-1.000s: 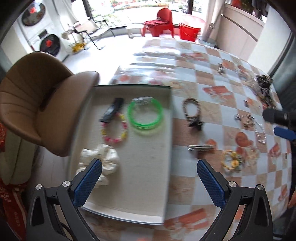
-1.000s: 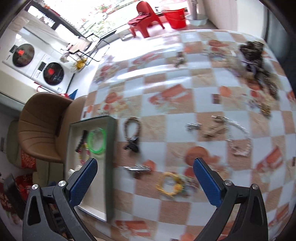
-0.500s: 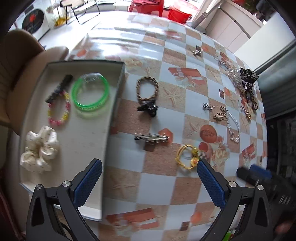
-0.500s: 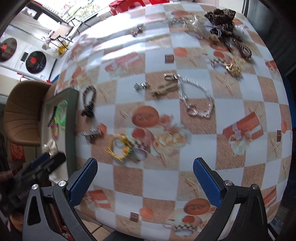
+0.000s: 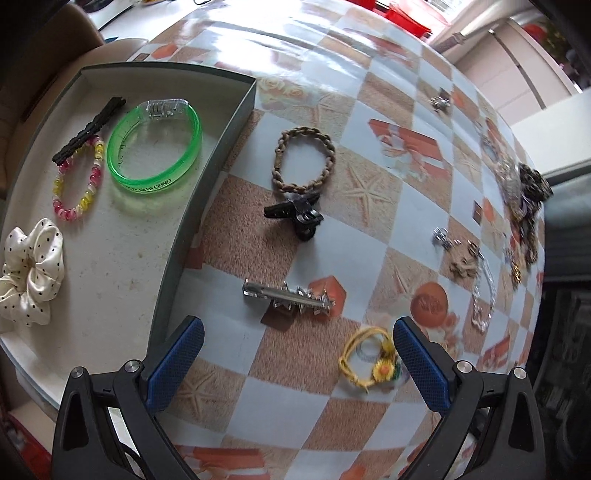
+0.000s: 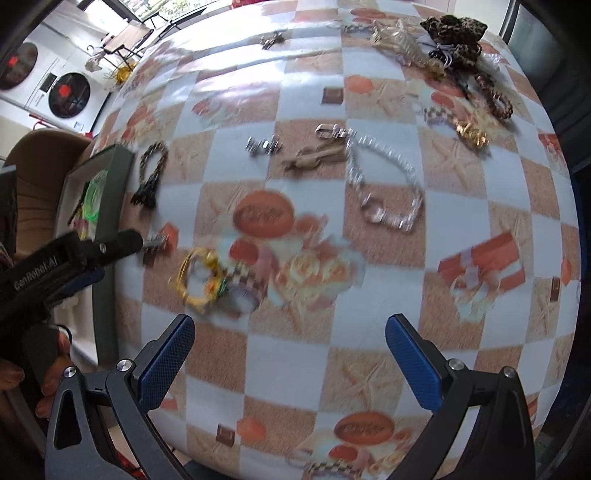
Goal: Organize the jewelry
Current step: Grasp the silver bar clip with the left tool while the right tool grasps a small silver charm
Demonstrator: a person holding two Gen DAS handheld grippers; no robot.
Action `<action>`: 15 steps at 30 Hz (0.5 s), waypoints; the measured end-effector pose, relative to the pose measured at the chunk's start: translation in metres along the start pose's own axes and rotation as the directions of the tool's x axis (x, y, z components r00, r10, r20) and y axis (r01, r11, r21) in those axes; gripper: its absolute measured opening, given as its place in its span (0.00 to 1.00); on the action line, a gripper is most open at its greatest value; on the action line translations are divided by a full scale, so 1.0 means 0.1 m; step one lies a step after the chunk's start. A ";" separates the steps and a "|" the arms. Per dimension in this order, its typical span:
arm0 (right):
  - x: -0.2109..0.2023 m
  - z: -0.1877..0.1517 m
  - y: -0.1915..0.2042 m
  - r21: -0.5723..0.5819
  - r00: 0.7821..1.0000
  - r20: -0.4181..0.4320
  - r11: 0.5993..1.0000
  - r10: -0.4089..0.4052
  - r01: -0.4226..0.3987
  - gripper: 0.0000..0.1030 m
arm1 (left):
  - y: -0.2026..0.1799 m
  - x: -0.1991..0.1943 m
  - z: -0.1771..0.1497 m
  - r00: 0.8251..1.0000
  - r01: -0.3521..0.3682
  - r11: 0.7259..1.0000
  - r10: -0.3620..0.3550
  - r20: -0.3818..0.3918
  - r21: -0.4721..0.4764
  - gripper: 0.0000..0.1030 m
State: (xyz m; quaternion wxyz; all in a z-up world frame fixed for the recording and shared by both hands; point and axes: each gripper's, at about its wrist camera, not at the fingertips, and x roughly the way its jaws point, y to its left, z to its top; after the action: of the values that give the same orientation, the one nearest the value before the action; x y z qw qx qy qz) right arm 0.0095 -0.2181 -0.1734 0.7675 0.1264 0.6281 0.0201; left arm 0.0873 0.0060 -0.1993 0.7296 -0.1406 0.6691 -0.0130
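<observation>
A grey tray (image 5: 207, 177) at the table's left holds a green bangle (image 5: 155, 147), a beaded bracelet (image 5: 77, 177), a black clip (image 5: 88, 129) and a white scrunchie (image 5: 31, 271). On the checkered cloth lie a braided bracelet (image 5: 304, 160), a black claw clip (image 5: 297, 216), a silver barrette (image 5: 288, 297) and a yellow flower bracelet (image 5: 369, 356). My left gripper (image 5: 295, 354) is open above the barrette and the flower bracelet. My right gripper (image 6: 290, 354) is open and empty, near the flower bracelet (image 6: 199, 277) and a silver chain (image 6: 384, 188).
A heap of jewelry with a leopard scrunchie (image 6: 454, 29) lies at the table's far right. A small silver charm (image 6: 264, 146) and a tan piece (image 6: 314, 157) lie mid-table. A brown chair (image 6: 40, 155) stands by the tray. The left gripper's body (image 6: 66, 258) shows in the right wrist view.
The left gripper has moved right and down, from over the tray to over the barrette. The right gripper has come lower over the table's middle. Both stay open.
</observation>
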 end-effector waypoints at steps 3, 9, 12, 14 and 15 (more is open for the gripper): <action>-0.02 0.24 -0.02 -0.024 0.999 0.043 1.000 -0.015 0.016 1.00 | 0.01 0.06 0.04 1.000 -0.015 1.000 0.015 0.005 -0.020 1.00; 0.04 0.67 0.15 -0.180 0.994 0.102 0.982 -0.032 0.050 0.83 | 0.04 0.17 0.07 0.999 -0.040 0.997 0.040 0.003 -0.066 1.00; 0.15 0.84 0.28 -0.268 0.993 0.105 0.961 -0.045 0.071 0.75 | 0.04 0.22 0.08 0.998 -0.054 0.995 0.055 0.008 -0.083 1.00; 0.24 0.91 0.34 -0.306 0.994 0.097 0.949 -0.045 0.073 0.74 | 0.04 0.25 0.08 0.998 -0.064 0.994 0.066 0.013 -0.093 1.00; 0.28 0.93 0.38 -0.324 0.995 0.091 0.943 -0.045 0.073 0.74 | 0.05 0.26 0.09 0.998 -0.066 0.993 0.068 0.013 -0.099 1.00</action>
State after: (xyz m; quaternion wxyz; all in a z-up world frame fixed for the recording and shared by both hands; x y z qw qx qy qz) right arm 0.1103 -0.1919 -0.1759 0.8034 -0.0207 0.5873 0.0958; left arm 0.0977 0.0067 -0.2250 0.7273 -0.1539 0.6673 0.0458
